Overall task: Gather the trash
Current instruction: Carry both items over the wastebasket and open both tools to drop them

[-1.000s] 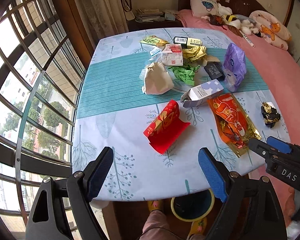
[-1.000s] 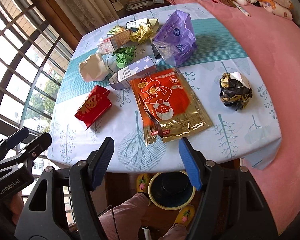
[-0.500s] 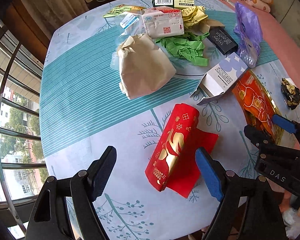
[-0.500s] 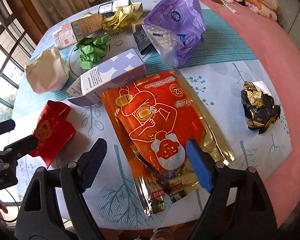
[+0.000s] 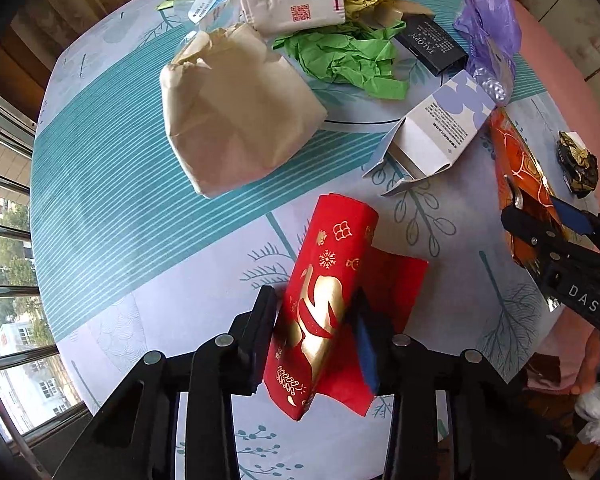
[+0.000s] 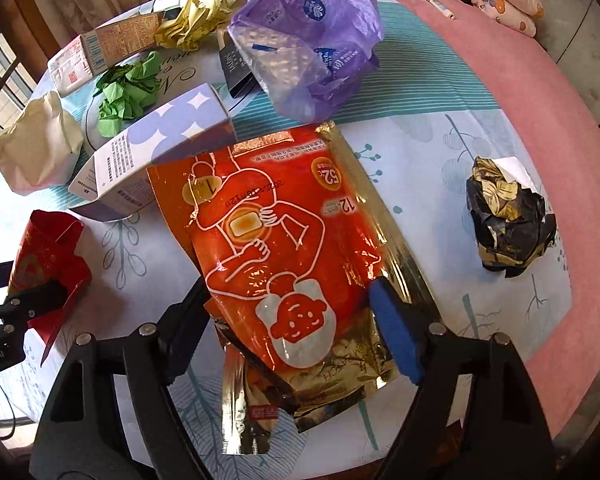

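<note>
A red paper packet with gold print (image 5: 332, 256) lies on the patterned tablecloth (image 5: 140, 240). My left gripper (image 5: 316, 316) points down over it, and its jaws are closing with the pads against both sides of the packet's rolled part. In the right wrist view an orange and gold foil pouch (image 6: 268, 208) lies flat near the table's front edge. My right gripper (image 6: 292, 320) straddles the pouch's lower half; its jaws are wide and closing slightly, and the pads stand clear of the pouch. The left gripper (image 6: 32, 300) with the red packet (image 6: 48, 248) shows at the left.
Behind lie a beige paper bag (image 5: 236, 112), crumpled green paper (image 5: 348, 56), a white and lilac carton (image 5: 440, 128), a purple plastic bag (image 6: 308, 36) and a milk carton (image 5: 292, 4). A crumpled black and gold wrapper (image 6: 508, 220) sits at the right. A pink bed (image 6: 520, 100) borders the table.
Both grippers have come down toward the table. The left jaws have closed onto the red packet. The right gripper now stands astride the orange pouch.
</note>
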Available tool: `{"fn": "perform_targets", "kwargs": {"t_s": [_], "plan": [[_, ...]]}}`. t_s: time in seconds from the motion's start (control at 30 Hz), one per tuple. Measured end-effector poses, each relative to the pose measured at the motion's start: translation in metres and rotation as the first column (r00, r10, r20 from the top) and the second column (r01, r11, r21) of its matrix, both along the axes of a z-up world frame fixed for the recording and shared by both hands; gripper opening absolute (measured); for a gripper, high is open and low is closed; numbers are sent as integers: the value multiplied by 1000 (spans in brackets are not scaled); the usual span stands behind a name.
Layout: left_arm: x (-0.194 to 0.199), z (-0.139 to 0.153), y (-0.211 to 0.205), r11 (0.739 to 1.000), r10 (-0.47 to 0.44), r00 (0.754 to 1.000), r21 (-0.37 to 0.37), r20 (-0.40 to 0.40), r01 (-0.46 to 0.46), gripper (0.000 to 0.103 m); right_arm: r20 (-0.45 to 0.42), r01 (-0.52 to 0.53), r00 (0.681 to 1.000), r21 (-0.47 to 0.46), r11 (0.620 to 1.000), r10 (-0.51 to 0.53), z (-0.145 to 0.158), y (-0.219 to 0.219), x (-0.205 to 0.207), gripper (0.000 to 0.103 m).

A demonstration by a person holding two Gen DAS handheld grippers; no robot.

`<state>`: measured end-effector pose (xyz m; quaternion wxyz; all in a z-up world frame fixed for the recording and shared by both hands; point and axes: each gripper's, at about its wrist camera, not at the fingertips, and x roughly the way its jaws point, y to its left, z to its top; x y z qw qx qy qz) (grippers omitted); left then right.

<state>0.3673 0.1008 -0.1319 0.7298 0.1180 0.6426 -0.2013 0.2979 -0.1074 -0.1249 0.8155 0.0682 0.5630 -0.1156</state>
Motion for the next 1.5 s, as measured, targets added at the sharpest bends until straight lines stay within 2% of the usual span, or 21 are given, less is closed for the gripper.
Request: {"fn": "perform_targets", "kwargs": {"t_s": [0.07, 0.23, 0.27, 0.3, 0.37, 0.5, 0.67, 0.83, 0.97, 1.1, 1.3, 1.43, 1.5], "plan": [[2, -1, 1, 1000, -1, 1000, -9, -8, 1, 32, 2, 4, 1000, 26, 1000, -4, 2, -5, 0, 60], [3, 6, 3, 1000, -14, 1000, -21, -10, 14, 15, -1, 17, 1000, 83, 996, -18, 9, -17, -2, 50], [3, 7, 1, 1000, -18, 1000, -18, -5, 18, 13, 2, 28, 1000, 97, 995, -28, 12, -21, -2, 46], [4, 10, -1, 1000, -20, 1000, -15, -1, 20, 13, 6, 37, 999, 122, 992, -38, 15, -25, -4, 33], [-1, 18, -3, 1000, -24, 1000, -14, 12, 24, 12, 27, 35, 999, 175, 984, -41, 29, -33, -2, 18], [-22, 34, -11, 999, -39, 997, -8, 73, 40, 12, 30, 15, 999, 185, 983, -20, 54, -33, -7, 8], [-56, 57, -13, 999, -34, 992, -7, 124, 35, 12, 57, 7, 998, 265, 964, -23, 75, -41, -30, 4], [-93, 86, -21, 1000, 7, 985, -26, 171, -3, 12, 101, -53, 995, 313, 948, 22, 96, -37, -58, 3], [-124, 110, -29, 996, 75, 975, -64, 207, -63, 12, 133, -121, 988, 352, 928, 78, 109, -38, -77, 3], [-160, 121, -31, 983, 165, 964, -111, 210, -144, 12, 155, -209, 974, 357, 910, 163, 117, -44, -104, 3], [-232, 119, -48, 964, 255, 945, -131, 205, -232, 12, 177, -289, 955, 391, 874, 237, 119, -71, -160, 3], [-278, 108, -58, 947, 313, 931, -134, 188, -292, 12, 174, -329, 944, 438, 837, 281, 107, -82, -200, 3], [-294, 97, -64, 945, 321, 932, -116, 171, -304, 12, 156, -338, 941, 462, 820, 300, 97, -85, -219, 3]]}}
